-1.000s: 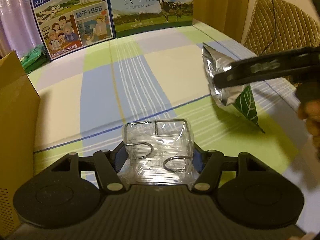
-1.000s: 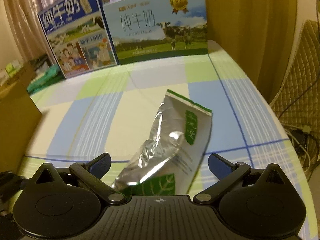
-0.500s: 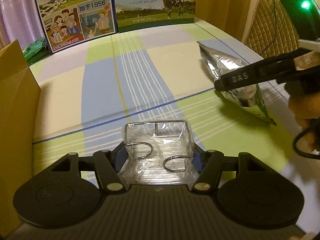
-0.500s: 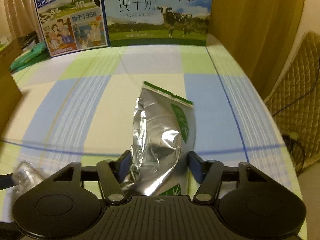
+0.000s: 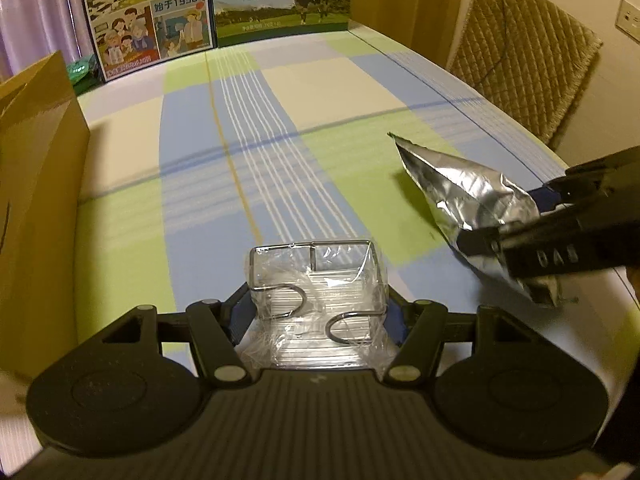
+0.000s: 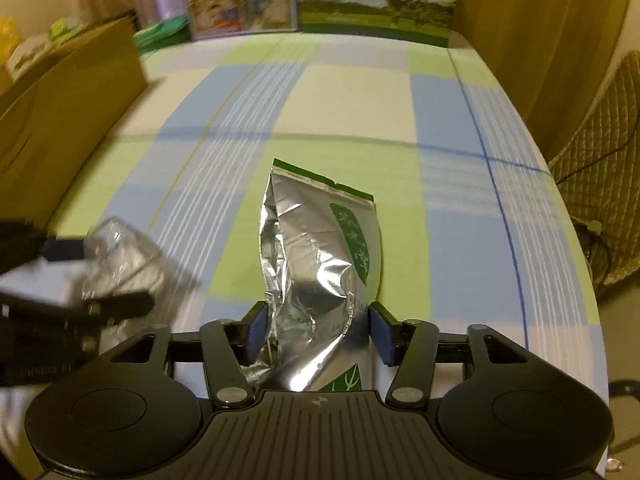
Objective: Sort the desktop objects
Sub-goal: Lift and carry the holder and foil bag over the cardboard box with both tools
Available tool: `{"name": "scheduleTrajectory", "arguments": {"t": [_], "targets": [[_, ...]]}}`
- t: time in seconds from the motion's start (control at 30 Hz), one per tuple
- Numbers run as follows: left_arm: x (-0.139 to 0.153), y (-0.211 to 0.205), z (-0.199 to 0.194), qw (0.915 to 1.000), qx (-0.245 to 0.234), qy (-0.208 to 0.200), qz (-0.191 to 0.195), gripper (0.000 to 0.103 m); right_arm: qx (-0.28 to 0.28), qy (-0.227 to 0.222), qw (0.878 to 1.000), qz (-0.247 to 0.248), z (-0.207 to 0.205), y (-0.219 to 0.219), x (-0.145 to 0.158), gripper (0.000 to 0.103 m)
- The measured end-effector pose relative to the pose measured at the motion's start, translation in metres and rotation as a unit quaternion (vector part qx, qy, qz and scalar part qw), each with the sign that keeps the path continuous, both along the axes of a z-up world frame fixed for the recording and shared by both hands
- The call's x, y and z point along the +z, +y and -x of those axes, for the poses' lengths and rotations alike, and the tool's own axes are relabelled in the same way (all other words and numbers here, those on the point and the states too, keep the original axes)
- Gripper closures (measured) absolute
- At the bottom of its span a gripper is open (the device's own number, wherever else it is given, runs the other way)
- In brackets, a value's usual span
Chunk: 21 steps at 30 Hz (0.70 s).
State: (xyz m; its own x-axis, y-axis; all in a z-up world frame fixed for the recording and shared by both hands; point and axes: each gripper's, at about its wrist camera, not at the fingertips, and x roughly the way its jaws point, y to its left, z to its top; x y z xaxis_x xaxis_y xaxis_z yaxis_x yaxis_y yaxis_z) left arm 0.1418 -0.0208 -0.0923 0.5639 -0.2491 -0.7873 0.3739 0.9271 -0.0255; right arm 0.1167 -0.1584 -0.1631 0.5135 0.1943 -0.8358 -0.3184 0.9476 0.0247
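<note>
Right tongs [image 6: 316,338] pinch foil pouch [image 6: 320,264] (its base hidden)

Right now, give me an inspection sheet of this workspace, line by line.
Surface: checked tablecloth in blue, green and cream.
Job's things: foil pouch with green print; wire rack wrapped in clear film.
Clutter: nothing seen loose on the cloth.
Grippers: left tongs shut on the wire rack; right tongs shut on the foil pouch.
Cables: dark cord hanging from a wall socket across the quilted chair.
Surroundings: two milk cartons at the far edge; cardboard box on the left.
</note>
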Motion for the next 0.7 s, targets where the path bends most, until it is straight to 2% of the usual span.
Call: {"name": "scheduleTrajectory", "arguments": {"t": [0.07, 0.13, 0.2, 0.3, 0.5, 0.7], "targets": [[-0.003, 0.001, 0.008, 1.0, 0.0, 0.006, 0.005, 0.043, -0.002, 0.002, 1.0, -0.008, 0.013, -0.001, -0.002, 0.031], [-0.006, 0.0, 0.012, 1.0, -0.003, 0.007, 0.005, 0.043, -0.013, 0.007, 1.0, -0.014, 0.018, -0.002, -0.006, 0.025], [-0.007, -0.003, 0.013, 1.0, -0.008, -0.001, -0.004, 0.043, -0.007, 0.01, 1.0, -0.009, 0.018, 0.0, -0.008, 0.024], [-0.008, 0.0, 0.012, 1.0, -0.002, -0.001, 0.005, 0.042, 0.001, 0.008, 1.0, 0.016, 0.014, 0.007, -0.012, 0.023], [-0.012, 0.0, 0.012, 1.0, -0.001, -0.002, 0.004, 0.034, -0.007, 0.007, 1.0, 0.006, 0.005, 0.003, -0.016, 0.022], [-0.012, 0.001, 0.009, 0.9999, 0.01, -0.001, 0.011, 0.031, -0.008, 0.004, 1.0, 0.002, 0.006, 0.001, -0.015, 0.023]]}}
